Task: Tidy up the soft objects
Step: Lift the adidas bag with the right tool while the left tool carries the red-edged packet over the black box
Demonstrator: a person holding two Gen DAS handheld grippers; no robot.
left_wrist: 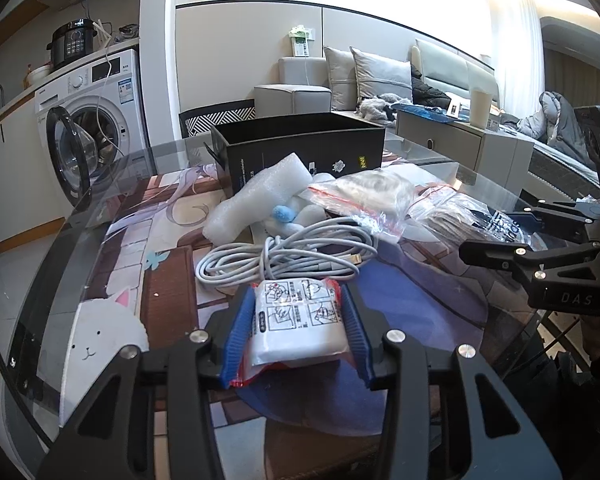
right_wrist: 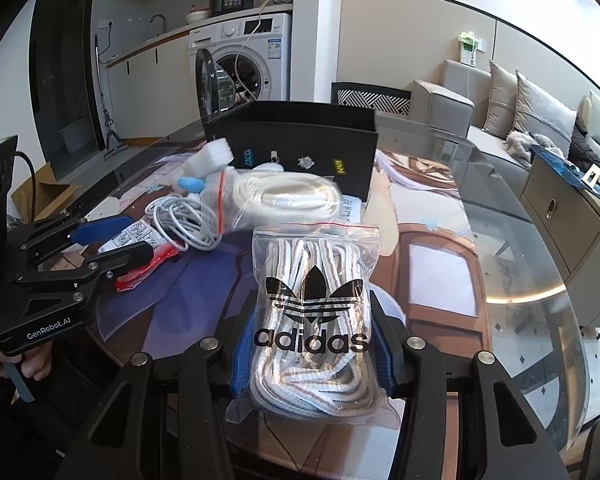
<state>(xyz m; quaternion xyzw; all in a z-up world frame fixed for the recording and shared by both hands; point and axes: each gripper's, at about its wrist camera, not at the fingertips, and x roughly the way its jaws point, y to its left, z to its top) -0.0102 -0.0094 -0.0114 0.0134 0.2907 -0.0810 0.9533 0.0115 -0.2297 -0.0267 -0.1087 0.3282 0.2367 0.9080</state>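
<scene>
My left gripper (left_wrist: 298,292) is shut on a white wipe packet (left_wrist: 296,332) with red ends, its blue pads pressing both sides just above the printed mat. My right gripper (right_wrist: 312,304) is shut on a clear zip bag of striped laces (right_wrist: 316,364) with a black logo, held upright over the table. In the left wrist view the right gripper (left_wrist: 496,232) stands at the right edge. Behind lie a coiled grey cable (left_wrist: 284,256), white foam wrap (left_wrist: 260,196), a blue pom-pom toy (left_wrist: 279,212) and a zip bag of white cord (right_wrist: 288,196).
An open black box (left_wrist: 300,140) stands at the back of the round glass table (left_wrist: 80,208). A washing machine (left_wrist: 96,120) with its door open is beyond on the left, a sofa (right_wrist: 500,120) on the right. A chair back (right_wrist: 372,98) rises behind the box.
</scene>
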